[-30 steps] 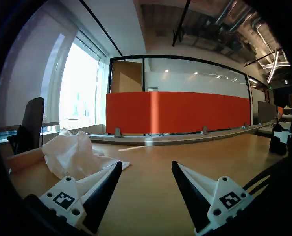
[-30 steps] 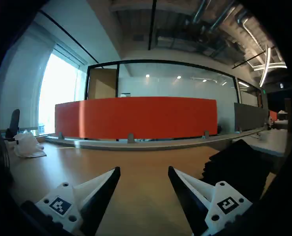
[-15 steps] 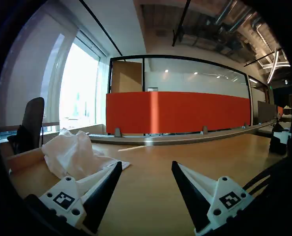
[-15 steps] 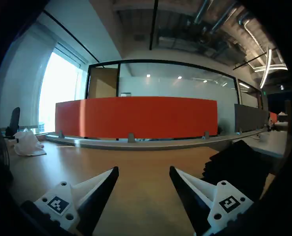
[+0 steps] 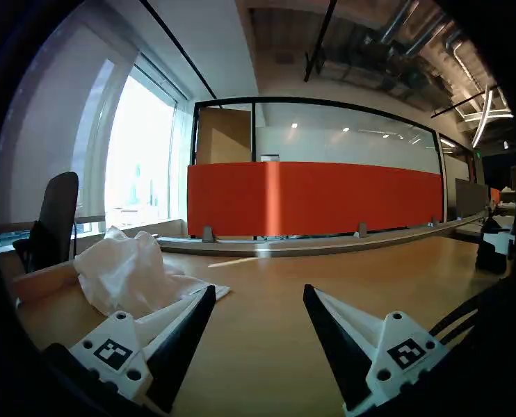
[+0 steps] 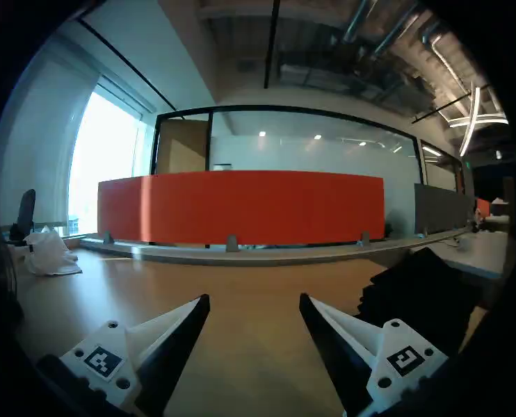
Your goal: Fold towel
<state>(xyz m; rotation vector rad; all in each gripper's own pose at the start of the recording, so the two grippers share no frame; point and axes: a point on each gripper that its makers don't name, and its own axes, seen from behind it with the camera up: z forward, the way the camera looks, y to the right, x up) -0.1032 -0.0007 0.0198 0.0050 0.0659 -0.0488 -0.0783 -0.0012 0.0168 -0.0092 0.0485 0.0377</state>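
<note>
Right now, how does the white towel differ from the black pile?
The towel is white and crumpled; the pile is black and looks stacked in flat layers. In the right gripper view the towel lies far left, the pile near right. Both sit on the desk.

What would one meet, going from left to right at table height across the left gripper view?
From the left: black chair → crumpled white towel → left gripper, its fingers open above the bare wooden table → dark object at the far right edge.
</note>
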